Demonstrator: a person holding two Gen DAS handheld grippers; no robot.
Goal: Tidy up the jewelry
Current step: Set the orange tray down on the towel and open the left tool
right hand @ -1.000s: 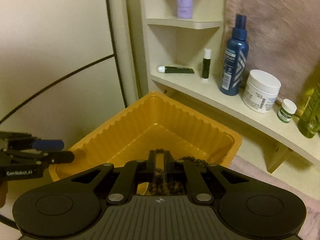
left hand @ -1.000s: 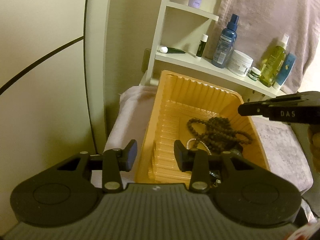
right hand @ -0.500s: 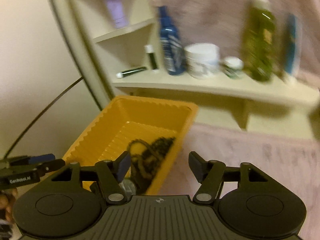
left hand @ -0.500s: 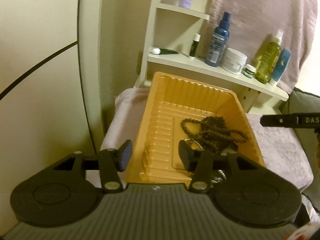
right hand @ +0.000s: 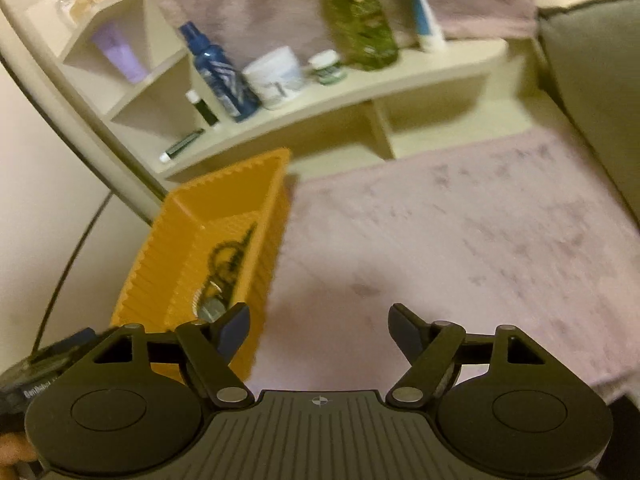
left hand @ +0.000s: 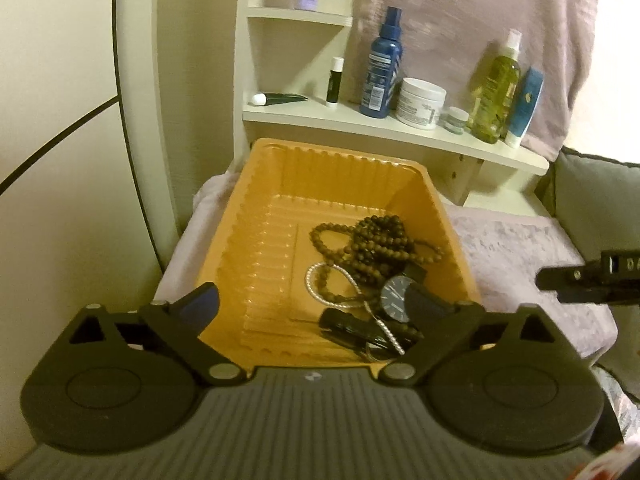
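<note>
Your left tool (left hand: 314, 306) hangs over the near end of the orange tray (left hand: 256, 216), fingers spread wide, nothing between them. Its left finger sits outside the tray's near left corner; its right finger overlaps the watch.

Tray contents, all toward the 3 to 5 o'clock part of the floor:
- dark bead necklace (left hand: 376, 240), heaped in loops against the right wall
- silver chain (left hand: 332, 284), one loop at 6 o'clock of the beads, its tail running toward the near wall
- watch (left hand: 394, 300) with a dark round face, just beside the chain, partly under the beads
- a black object (left hand: 344, 326) at the near wall; you cannot tell what it is

The left half of the tray floor shows only ribbed plastic.

Your right tool (right hand: 320, 326) is also wide open and holds nothing. It hovers over the pink cloth (right hand: 460, 240), with the tray (right hand: 208, 240) at 9 o'clock of it, apart from the fingers' gap. In the left wrist view the right tool (left hand: 560, 280) enters from 3 o'clock, well clear of the tray's right wall.

The tray rests on the cloth-covered surface. Behind it at 12 o'clock, a white shelf (left hand: 400, 132) carries a blue spray bottle (left hand: 382, 76), a white jar (left hand: 422, 102), a green bottle (left hand: 496, 96) and smaller tubes. The right wrist view is motion-blurred.
</note>
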